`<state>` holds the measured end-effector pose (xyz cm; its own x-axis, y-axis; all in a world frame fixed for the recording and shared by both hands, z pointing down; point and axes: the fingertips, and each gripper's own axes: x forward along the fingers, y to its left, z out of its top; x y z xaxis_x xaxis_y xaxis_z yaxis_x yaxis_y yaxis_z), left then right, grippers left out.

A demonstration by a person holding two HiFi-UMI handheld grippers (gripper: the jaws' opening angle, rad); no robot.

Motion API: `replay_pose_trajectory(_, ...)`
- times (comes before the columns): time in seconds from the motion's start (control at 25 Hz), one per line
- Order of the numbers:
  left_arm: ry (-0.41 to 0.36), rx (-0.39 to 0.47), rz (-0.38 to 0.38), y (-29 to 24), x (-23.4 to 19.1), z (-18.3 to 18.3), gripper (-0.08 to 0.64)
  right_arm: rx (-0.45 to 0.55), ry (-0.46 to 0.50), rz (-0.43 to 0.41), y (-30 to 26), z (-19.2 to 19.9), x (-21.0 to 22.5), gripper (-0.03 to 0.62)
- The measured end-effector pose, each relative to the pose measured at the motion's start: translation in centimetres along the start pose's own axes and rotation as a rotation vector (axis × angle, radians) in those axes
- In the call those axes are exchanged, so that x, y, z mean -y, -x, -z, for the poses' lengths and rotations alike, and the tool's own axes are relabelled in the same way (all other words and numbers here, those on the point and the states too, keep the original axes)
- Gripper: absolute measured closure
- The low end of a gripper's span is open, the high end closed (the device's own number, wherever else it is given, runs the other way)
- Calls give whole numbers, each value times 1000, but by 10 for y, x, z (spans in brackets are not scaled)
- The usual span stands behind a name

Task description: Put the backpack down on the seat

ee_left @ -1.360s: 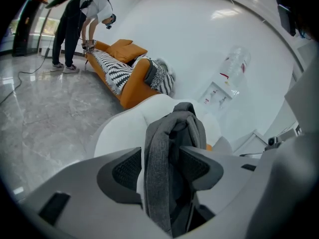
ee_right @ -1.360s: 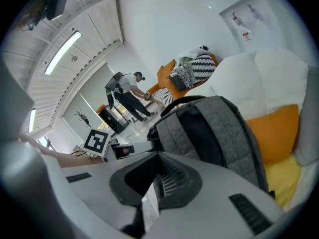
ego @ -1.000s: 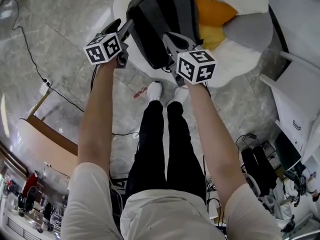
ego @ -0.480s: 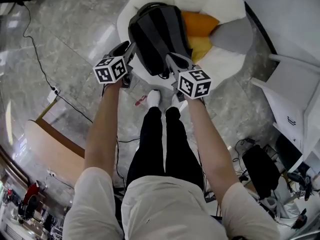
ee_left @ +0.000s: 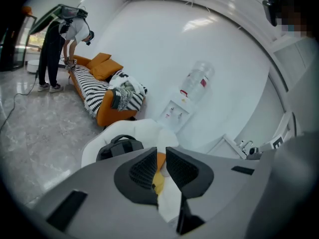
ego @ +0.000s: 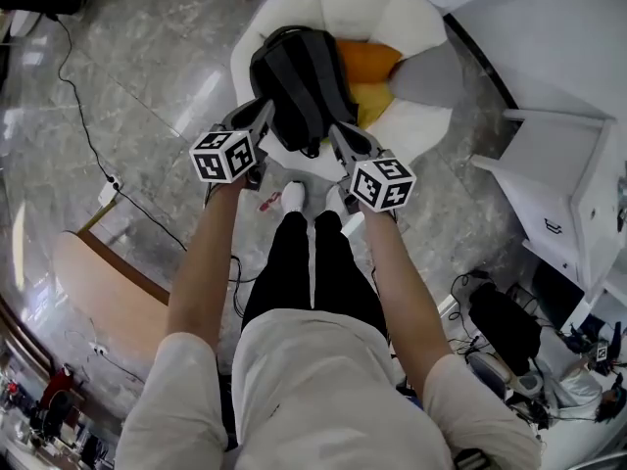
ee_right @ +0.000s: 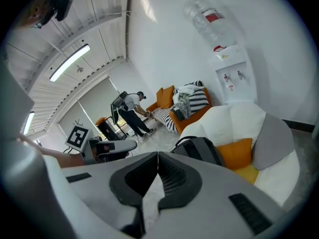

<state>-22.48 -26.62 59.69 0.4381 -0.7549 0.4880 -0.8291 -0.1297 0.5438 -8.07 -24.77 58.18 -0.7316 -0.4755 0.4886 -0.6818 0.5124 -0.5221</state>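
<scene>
Top-down view from a camera on a person's head. Grey marble floor point(ego: 147, 76) fills most of the frame, w/ a white cabinet point(ego: 549, 164) at right.

A round white seat point(ego: 411, 27) stands just in front of the person's white shoes point(ego: 292, 196). The backpack point(ego: 299, 76), black w/ grey stripes, sits on the seat cushion, leaning toward the seat's left side, handle loop at the far end. Beside it to the right: an orange cushion point(ego: 367, 59), a yellow cushion point(ego: 370, 101) & a grey cushion point(ego: 421, 76).

Task status: the pack rests on the seat w/ neither gripper holding it, so the put-down looks done. What seems left is only to draw both arms clear.

Left gripper point(ego: 257, 116) sits at the pack's near left edge; right gripper point(ego: 345, 137) at its near right edge. From above the tips look just beside the fabric, but whether either brushes it can't be settled.

Left fingers point(ee_left: 142, 166): a narrow slit apart & closing. Nothing is between them; through the gap only the yellow cushion & white seat show, further off. The pack lies left of the jaws, not in them.

Right fingers point(ee_right: 172, 176): tips pressed together, fully closed, empty. The pack shows beyond & to the right of them on the seat.
</scene>
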Motion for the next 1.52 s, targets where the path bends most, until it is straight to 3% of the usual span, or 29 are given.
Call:
replay_pose_trajectory(0.4, 38, 73, 119, 83, 85, -34, 535, 77, 53, 32, 102, -26, -56, 569)
replay_pose_trajectory(0.64, 23, 73, 171, 118, 114, -39, 543, 119, 68, 51, 153, -36, -72, 569)
replay_pose_trajectory(1.04, -83, 78, 231, 171, 169, -40, 543, 204, 145, 50, 226, -60, -91, 569)
replay_pose_trajectory(1.28, -223, 64, 218, 188, 218, -24, 543, 255, 192, -16, 267, -69, -109, 569)
replay_pose_trajectory(1.52, -210, 173, 167, 203, 267, -33, 543, 245, 257, -72, 310, -67, -110, 569)
